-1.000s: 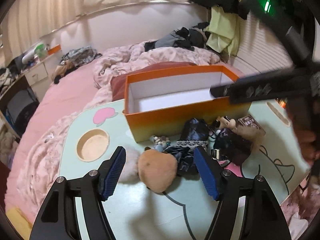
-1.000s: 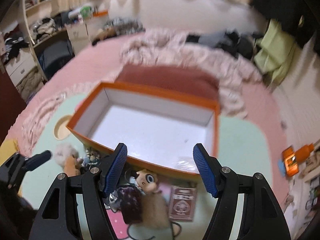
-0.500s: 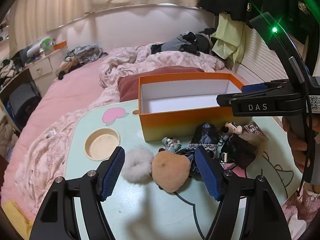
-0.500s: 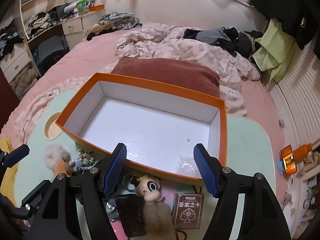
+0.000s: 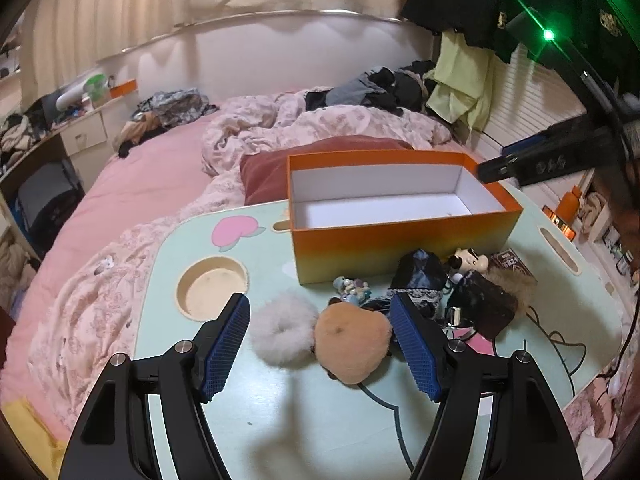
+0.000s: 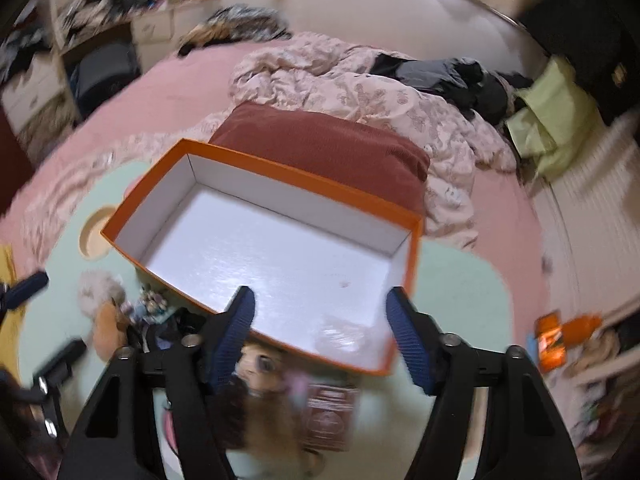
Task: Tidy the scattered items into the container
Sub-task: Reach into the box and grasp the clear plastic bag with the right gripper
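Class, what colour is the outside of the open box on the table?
Orange, fading to yellow low down on the box; clearest in the left wrist view.

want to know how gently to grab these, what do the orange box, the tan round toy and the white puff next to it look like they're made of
Orange box: likely stiff cardboard, smooth matte orange outside, white inside, thin straight walls.
Tan round toy: looks like short-pile plush, soft rounded shape.
White puff: fluffy long fur, probably synthetic, with hazy edges.
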Motion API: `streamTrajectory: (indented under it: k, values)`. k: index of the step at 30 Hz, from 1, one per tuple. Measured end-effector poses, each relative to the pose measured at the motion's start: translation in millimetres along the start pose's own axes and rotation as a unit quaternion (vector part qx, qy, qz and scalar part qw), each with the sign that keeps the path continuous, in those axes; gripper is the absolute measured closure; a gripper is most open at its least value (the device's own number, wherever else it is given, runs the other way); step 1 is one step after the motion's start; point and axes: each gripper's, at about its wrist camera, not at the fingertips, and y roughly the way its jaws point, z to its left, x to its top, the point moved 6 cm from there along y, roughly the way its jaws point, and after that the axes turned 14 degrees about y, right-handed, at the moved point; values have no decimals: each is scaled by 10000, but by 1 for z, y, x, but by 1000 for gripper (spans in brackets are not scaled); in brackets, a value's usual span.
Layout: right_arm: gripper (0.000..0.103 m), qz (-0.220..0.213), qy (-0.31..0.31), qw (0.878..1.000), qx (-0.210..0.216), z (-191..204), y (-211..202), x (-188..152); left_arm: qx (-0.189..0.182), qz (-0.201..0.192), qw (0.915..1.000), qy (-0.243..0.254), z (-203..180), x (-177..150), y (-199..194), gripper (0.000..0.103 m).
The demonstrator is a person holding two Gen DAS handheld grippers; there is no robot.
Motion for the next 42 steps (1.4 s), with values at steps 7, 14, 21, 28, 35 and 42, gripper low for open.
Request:
streamTrajectory:
  k: [7, 14, 21, 28, 35, 42]
  values:
    - [52, 1502, -150, 9885, 121, -18, 31, 11, -53, -1, 10000, -51, 6, -3, 3, 31]
    - [70, 2700, -193, 9626, 99, -14, 76, -5, -38, -3, 9998, -186, 16, -5, 4, 31]
    - [68, 3336, -80, 9426, 132, -8, 94, -11, -88, -34, 9999, -87, 12, -6, 4, 31]
    - [68, 3700, 130, 9289, -2, -11, 106, -12, -182, -19, 9998, -94, 10, -9, 7, 31]
    - [84, 3546, -288, 9331, -527, 5, 110, -22, -220, -56, 9995, -224, 21, -15, 8, 31]
    - [101, 3201, -392, 9446, -604, 10, 96, -22, -224, -59, 9991, -355, 30, -18, 9, 31]
